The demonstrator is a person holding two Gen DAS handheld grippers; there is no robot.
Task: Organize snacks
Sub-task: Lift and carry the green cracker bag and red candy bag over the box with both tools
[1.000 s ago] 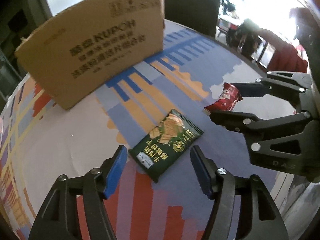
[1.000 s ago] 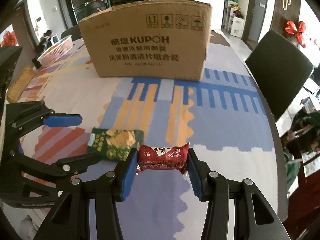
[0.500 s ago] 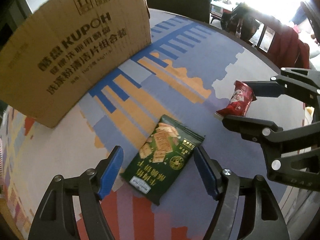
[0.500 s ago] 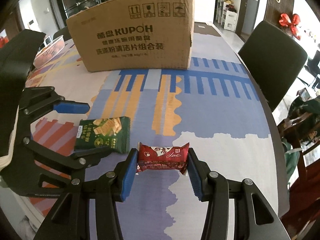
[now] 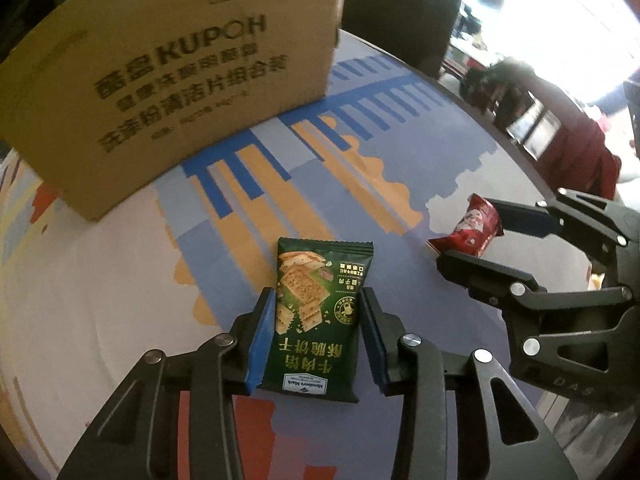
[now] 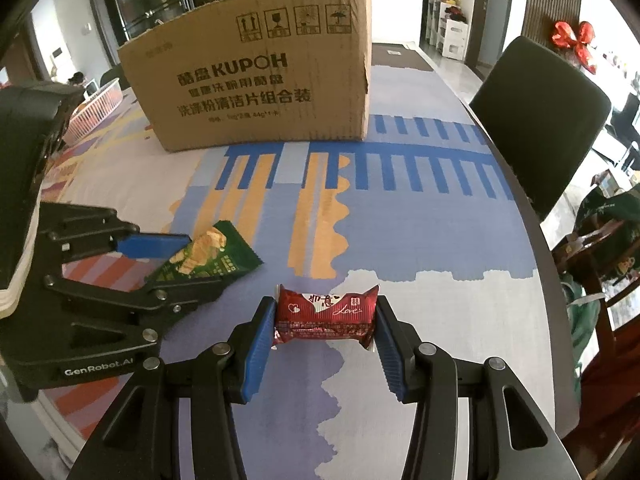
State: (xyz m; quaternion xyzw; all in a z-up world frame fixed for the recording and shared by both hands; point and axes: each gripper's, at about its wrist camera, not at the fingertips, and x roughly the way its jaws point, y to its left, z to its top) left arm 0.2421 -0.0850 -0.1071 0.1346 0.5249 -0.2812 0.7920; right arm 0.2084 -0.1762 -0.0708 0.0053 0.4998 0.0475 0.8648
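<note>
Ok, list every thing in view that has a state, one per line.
left gripper: jaws closing, green cracker packet between them
right gripper: shut on the red snack packet
green cracker packet: sealed, tilted in the right wrist view
red snack packet: sealed, gripped at both ends
cardboard box: upright on table

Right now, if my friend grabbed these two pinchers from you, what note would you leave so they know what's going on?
Left gripper: jaws closing around the green cracker packet, blue pads at its two long edges.
Right gripper: shut on the red snack packet, holding it by its ends.
Both packets are near the front of the patterned table. The cardboard box stands farther back in the middle.
Done: both snacks caught.
Left: finish the left grip, then probably carry both to the box. Its inside is not visible, so check there first.
</note>
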